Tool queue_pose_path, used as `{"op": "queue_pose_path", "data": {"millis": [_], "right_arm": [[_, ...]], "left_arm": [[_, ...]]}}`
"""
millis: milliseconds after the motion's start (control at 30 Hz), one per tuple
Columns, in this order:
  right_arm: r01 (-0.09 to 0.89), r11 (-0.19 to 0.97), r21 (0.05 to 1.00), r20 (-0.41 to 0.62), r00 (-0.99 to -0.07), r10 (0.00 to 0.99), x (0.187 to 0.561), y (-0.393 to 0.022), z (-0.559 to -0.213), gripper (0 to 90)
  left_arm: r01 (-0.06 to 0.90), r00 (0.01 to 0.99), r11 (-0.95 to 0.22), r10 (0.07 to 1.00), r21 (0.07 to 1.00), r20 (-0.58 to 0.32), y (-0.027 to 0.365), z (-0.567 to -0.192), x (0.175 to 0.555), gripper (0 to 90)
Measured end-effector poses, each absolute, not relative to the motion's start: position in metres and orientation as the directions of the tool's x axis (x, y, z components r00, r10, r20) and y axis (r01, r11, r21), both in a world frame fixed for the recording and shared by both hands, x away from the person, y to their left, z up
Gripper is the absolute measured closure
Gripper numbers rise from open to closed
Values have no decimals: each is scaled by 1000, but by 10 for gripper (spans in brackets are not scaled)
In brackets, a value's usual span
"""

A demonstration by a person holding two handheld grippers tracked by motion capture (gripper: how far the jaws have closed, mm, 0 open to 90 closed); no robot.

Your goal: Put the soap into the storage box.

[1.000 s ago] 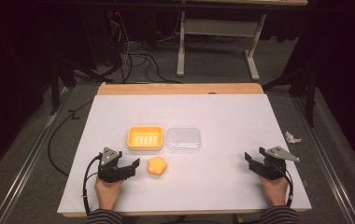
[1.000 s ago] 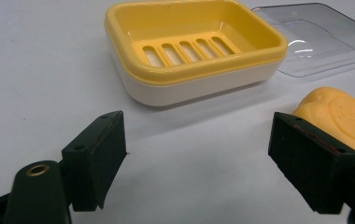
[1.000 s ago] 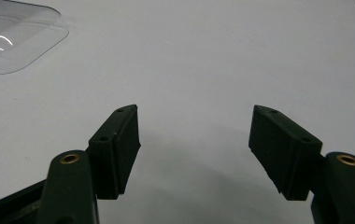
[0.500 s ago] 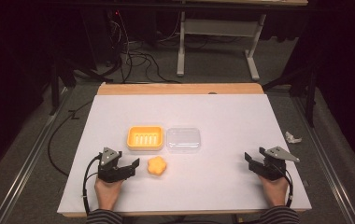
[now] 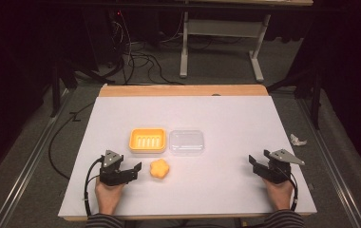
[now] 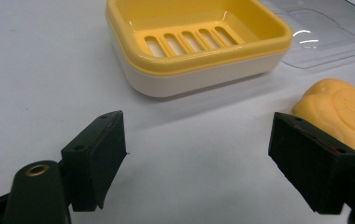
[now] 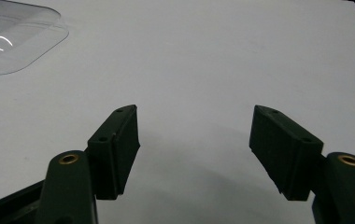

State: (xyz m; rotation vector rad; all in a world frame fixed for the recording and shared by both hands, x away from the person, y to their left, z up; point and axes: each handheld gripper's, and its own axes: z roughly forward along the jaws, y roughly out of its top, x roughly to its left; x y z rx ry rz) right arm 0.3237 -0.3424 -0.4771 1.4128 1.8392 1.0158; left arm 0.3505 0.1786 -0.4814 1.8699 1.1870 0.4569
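Soap (image 5: pixel 159 168) is lying just right of our left gripper (image 5: pixel 130 172), near the yellow dish (image 5: pixel 147 140); we are lining up, both pairs of jaws spread and holding nothing. Next, we judge, we are needing to shift rightward to straddle it. Our right gripper (image 5: pixel 259 164) is waiting well apart.

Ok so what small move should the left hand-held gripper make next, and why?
Probably shift the left hand-held gripper sideways toward the orange flower-shaped soap bar until the bar sits between its jaws. The jaws stand apart with bare white table between them, and the soap lies just beside one jaw, outside the gap. The yellow slotted soap dish is empty, so the soap likely goes there.
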Motion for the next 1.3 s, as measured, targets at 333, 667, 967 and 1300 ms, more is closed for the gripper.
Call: {"op": "queue_pose_path", "data": {"millis": [333, 667, 967, 1300], "right_arm": [[507, 138, 851, -5, -255, 967, 324, -343, -477, 334], [508, 126, 852, 4, -247, 969, 324, -343, -477, 331], [505, 138, 852, -7, -252, 968, 324, -343, -477, 331], [509, 129, 851, -1, -243, 970, 324, -343, -477, 331]], "left_arm": [[528, 508, -204, 854, 824, -114, 176, -469, 348, 196], [542, 545, -223, 828, 810, -136, 168, -455, 345, 167], [530, 581, -255, 804, 809, -127, 157, -450, 339, 155], [538, 639, -354, 763, 765, -97, 130, -452, 339, 114]]}}
